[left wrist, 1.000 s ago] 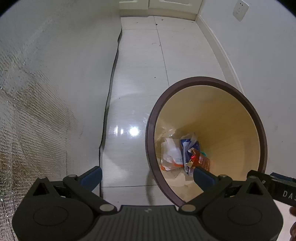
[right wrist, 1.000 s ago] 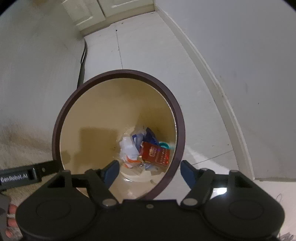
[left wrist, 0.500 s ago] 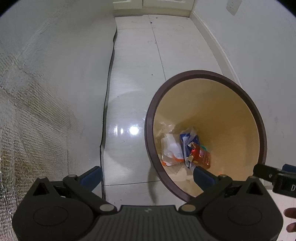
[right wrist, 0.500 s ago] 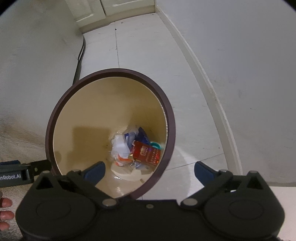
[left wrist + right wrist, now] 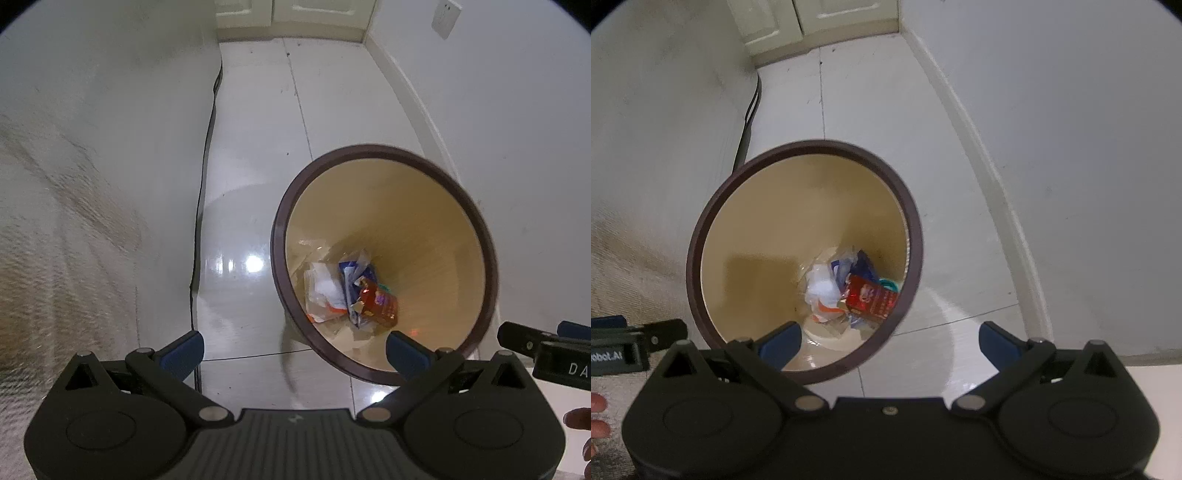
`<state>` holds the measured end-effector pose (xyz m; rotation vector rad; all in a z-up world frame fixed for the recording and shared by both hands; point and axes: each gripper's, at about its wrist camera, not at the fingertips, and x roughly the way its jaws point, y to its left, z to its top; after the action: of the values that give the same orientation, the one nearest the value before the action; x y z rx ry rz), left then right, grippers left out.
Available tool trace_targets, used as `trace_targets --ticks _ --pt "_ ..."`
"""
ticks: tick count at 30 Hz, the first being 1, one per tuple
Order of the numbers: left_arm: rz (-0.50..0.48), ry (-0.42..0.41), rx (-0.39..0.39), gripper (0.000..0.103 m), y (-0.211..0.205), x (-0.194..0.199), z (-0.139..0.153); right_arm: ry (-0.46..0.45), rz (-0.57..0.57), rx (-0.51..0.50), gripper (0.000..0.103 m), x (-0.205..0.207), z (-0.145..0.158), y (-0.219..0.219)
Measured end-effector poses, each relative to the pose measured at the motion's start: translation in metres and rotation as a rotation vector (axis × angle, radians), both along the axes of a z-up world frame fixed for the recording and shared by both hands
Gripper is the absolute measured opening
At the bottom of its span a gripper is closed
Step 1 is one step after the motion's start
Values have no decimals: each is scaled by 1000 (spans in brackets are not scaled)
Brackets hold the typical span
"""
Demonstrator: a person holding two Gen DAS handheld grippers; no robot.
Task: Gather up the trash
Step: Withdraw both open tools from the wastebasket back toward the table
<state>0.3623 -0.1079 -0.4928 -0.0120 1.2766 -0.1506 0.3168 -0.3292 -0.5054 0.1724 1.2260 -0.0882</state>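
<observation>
Where the left view looks down: left claw [image 5: 291, 345] wide open, holding nothing; one bin [image 5: 384, 266] on the floor [image 5: 251, 177], red packet [image 5: 378, 302] lying inside among white and blue wrappers. From the right view: right claw [image 5: 888, 339] spread wider than a second ago, empty. Packet dropped, so this piece seems collected.

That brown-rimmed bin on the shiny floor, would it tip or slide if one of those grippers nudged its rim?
The bin looks tall, narrowing toward its base, so a push at the rim would probably tip it rather than shift it. It holds only a few wrappers and crumpled paper, so it is likely light. The glossy tiled floor suggests a low push might slide it.
</observation>
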Motion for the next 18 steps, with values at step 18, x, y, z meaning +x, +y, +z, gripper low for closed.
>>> trace_targets --ticks 18 --pt "-40 -115 -43 103 3 -66 101 -112 -60 -47 103 -82 104 -16"
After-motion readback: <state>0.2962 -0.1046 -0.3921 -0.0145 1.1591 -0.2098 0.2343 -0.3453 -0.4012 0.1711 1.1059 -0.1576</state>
